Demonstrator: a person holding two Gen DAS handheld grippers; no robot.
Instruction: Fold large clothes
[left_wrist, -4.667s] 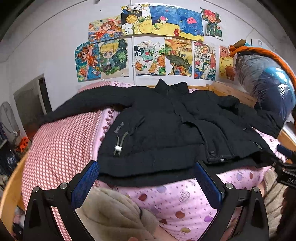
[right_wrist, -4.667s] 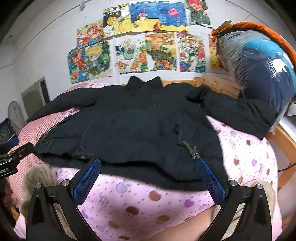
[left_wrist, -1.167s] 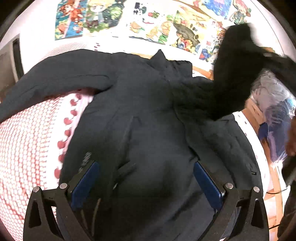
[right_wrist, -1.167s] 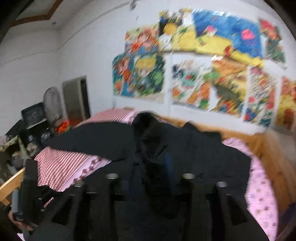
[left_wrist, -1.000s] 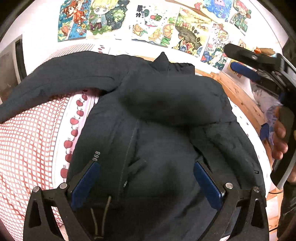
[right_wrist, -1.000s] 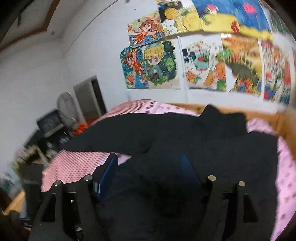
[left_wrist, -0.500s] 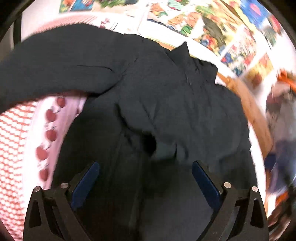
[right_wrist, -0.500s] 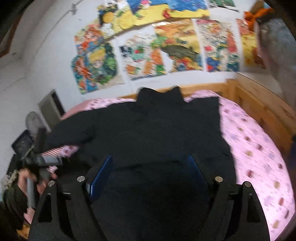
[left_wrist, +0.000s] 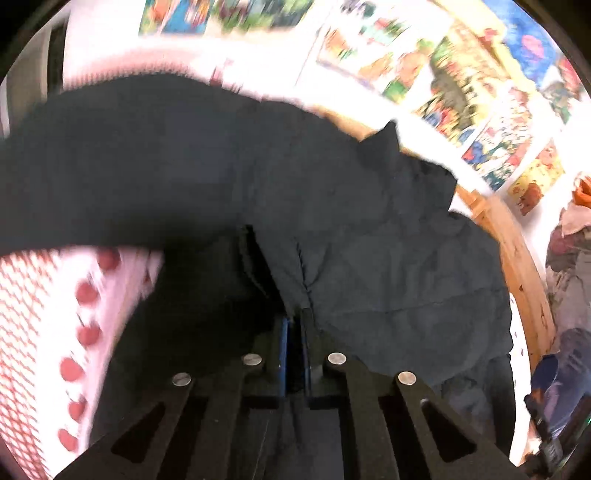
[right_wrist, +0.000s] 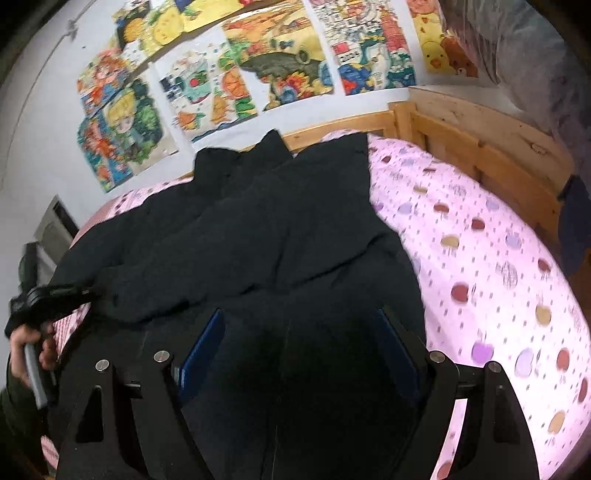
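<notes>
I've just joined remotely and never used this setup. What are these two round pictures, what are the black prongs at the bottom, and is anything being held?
No robot here: a person carries a hand-held gripper in each hand, each with a fisheye camera looking along its fingers. The prongs are those fingers. A black jacket lies on a pink spotted bed. In the left view, the left hand-held gripper is shut on a fold of the jacket. In the right view, the right hand-held gripper is open above the jacket, holding nothing.
</notes>
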